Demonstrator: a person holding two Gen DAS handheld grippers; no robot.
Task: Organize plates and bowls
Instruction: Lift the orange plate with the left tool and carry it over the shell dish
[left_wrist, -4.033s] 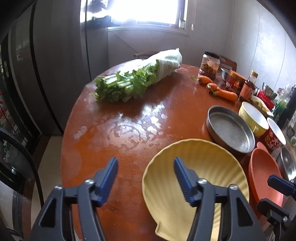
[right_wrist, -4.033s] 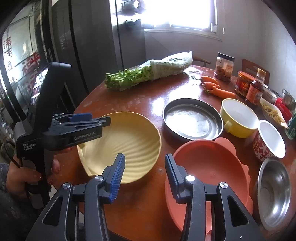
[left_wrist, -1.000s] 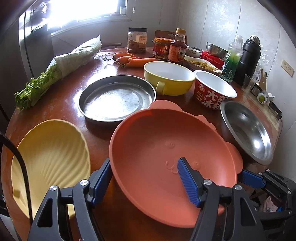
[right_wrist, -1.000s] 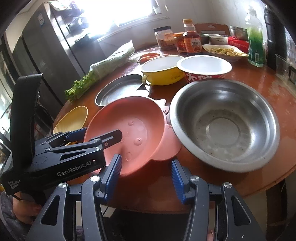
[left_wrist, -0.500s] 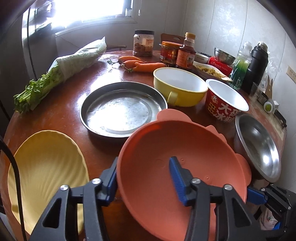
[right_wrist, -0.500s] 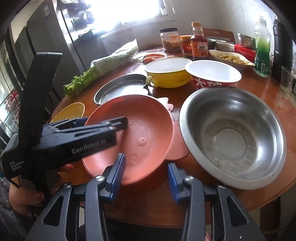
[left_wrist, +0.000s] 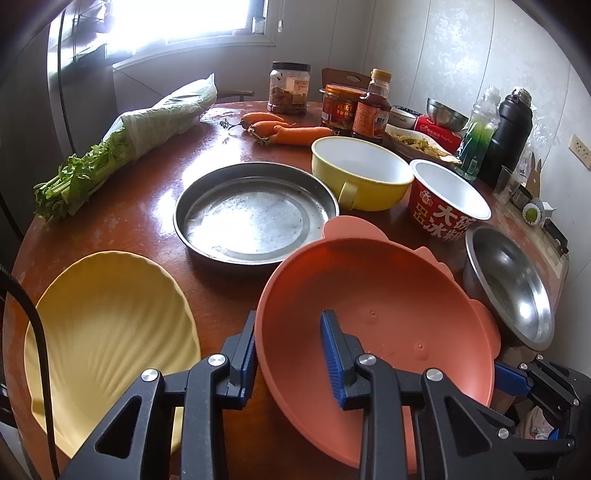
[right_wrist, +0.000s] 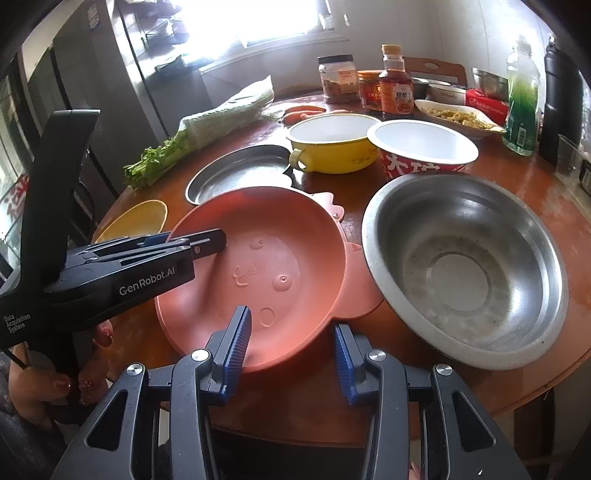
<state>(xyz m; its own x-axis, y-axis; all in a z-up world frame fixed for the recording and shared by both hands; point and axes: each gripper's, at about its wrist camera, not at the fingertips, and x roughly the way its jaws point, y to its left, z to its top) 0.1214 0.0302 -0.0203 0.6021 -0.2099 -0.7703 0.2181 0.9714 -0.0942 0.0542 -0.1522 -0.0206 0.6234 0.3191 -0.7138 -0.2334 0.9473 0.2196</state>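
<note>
1. At the lower left of the left wrist view we see the yellow shell plate (left_wrist: 110, 332) lying flat on the counter (left_wrist: 147, 206), untouched and apart from the other dishes.
2. Just right of it, low in the middle of the frame, the left claw (left_wrist: 288, 354) straddles the near rim of the pink bowl (left_wrist: 388, 302), one finger outside the wall and one inside. The jaws are narrow; whether they pinch the rim firmly we cannot tell, but it looks like a grip on it.
3. The pink bowl appears tilted, its near edge raised, and its far rim sits just beside the round metal tray (left_wrist: 255, 218) in the middle of the frame.
4. In the right wrist view, the right claw (right_wrist: 291, 343) hangs at the bottom middle, spread wide and holding nothing, with the pink bowl's near edge between and just beyond its fingers.
5. At the right of that view the steel bowl (right_wrist: 465, 266) overlaps the pink bowl's flat ear.
6. We judge the step in hand to be lifting the pink bowl to stack it. The next move calls for a firm grip on the rim, a clean rise clear of the steel bowl, and level carrying toward the yellow shell plate or tray.
</note>
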